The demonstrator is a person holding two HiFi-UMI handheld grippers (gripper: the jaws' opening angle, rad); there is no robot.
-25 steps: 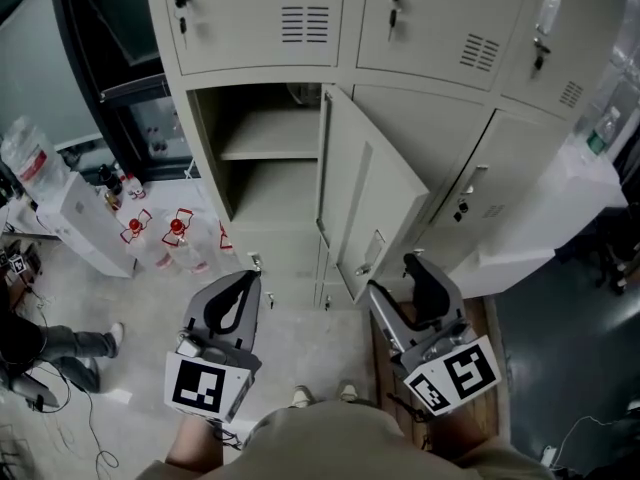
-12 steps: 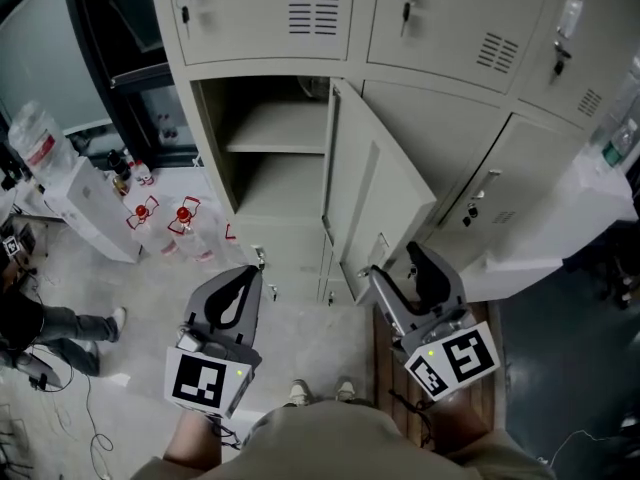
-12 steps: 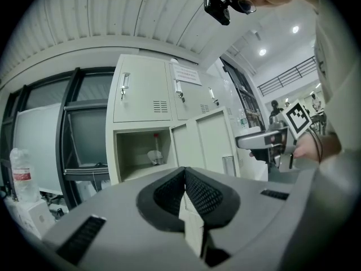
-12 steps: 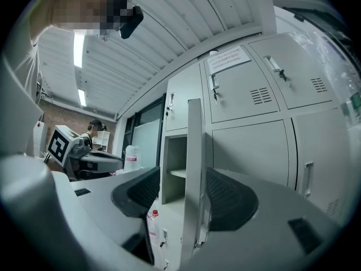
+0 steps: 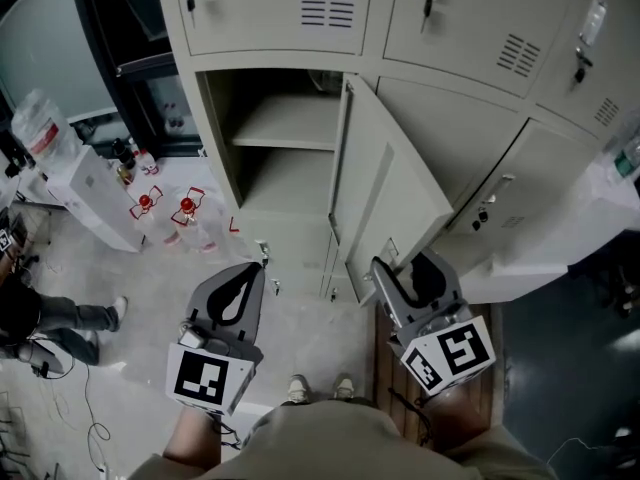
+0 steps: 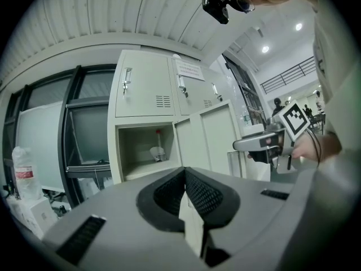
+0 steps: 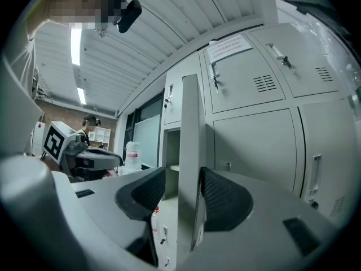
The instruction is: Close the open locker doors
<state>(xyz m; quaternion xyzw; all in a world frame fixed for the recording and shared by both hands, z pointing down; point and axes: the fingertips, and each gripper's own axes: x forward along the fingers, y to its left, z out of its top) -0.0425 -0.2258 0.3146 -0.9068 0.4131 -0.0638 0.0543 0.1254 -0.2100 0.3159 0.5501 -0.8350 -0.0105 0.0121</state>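
Note:
The beige locker bank has one lower compartment (image 5: pixel 285 158) standing open, its door (image 5: pixel 385 198) swung out toward me. My right gripper (image 5: pixel 412 268) is at the door's free lower edge. In the right gripper view that edge (image 7: pixel 190 140) stands between the closing jaws: the right pad (image 7: pixel 223 199) lies against it, and the left pad is a little apart. My left gripper (image 5: pixel 243 286) hangs over the floor left of the door, shut and holding nothing; its pads (image 6: pixel 197 193) meet. A shelf (image 6: pixel 146 165) inside the compartment carries small items.
Water bottles (image 5: pixel 165 218) and a white box (image 5: pixel 85 183) stand on the floor at left. A seated person's legs (image 5: pixel 50 318) show at the far left. A white bin (image 5: pixel 560 238) sits right of the door. The other locker doors (image 5: pixel 450 18) are closed, with keys in them.
My right gripper moved forward onto the door's free edge and its jaws narrowed around it. The left gripper stayed put. The door looks unmoved.

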